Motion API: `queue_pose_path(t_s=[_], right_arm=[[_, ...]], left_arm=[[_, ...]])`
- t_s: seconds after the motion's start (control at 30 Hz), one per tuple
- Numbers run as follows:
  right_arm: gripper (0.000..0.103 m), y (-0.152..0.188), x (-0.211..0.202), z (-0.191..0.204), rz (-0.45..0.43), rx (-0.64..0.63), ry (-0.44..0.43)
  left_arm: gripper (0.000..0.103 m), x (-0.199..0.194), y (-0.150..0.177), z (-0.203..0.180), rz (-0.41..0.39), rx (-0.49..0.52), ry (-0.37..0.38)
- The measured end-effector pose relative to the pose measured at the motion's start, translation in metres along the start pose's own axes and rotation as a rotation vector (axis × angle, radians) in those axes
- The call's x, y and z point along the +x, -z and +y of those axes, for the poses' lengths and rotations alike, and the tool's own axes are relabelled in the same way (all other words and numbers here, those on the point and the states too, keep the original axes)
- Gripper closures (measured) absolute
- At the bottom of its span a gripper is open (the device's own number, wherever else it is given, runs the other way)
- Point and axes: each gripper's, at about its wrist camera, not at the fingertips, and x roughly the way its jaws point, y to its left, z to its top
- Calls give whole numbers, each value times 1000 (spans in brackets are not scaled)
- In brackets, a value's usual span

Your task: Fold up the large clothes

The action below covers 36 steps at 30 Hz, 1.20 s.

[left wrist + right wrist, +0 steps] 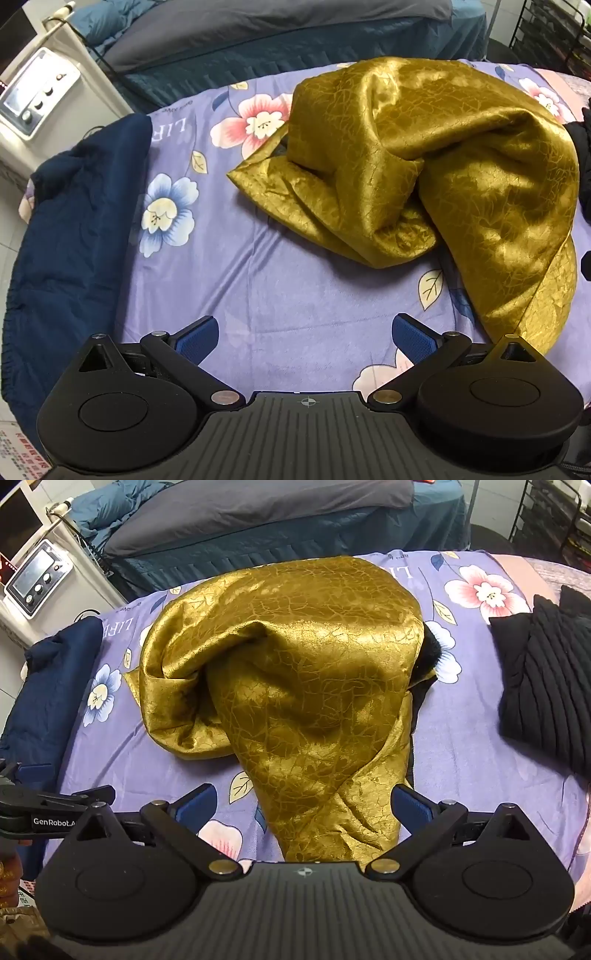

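Observation:
A large shiny gold garment [424,158] lies crumpled on the purple floral bedsheet [258,288]. In the left wrist view it sits ahead and to the right of my left gripper [304,338], which is open and empty above bare sheet. In the right wrist view the gold garment [288,686] stretches toward me, and its near end lies between the spread fingers of my right gripper [304,812], which is open. The left gripper [37,805] shows at the left edge of that view.
A navy garment [74,236] lies at the sheet's left edge. A black ribbed garment [546,686] lies on the right, and some black cloth [428,653] peeks out beside the gold one. A white machine [40,92] stands far left. A second bed [258,33] is behind.

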Motion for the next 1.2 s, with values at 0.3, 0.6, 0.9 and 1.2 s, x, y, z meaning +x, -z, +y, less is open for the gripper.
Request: queue_pose_path(t_s=[0.3, 0.6, 0.9, 1.2], right_arm=[[3, 0, 9, 9, 17, 29, 17], [3, -2, 11, 18, 20, 60, 61], [3, -7, 7, 27, -3, 80, 110], [3, -9, 3, 35, -9, 72, 126]], left_arm=[[0, 12, 4, 11, 25, -10, 10], [0, 22, -6, 11, 18, 30, 18], [0, 25, -12, 21, 73, 87, 37], [0, 24, -13, 24, 59, 87, 45]])
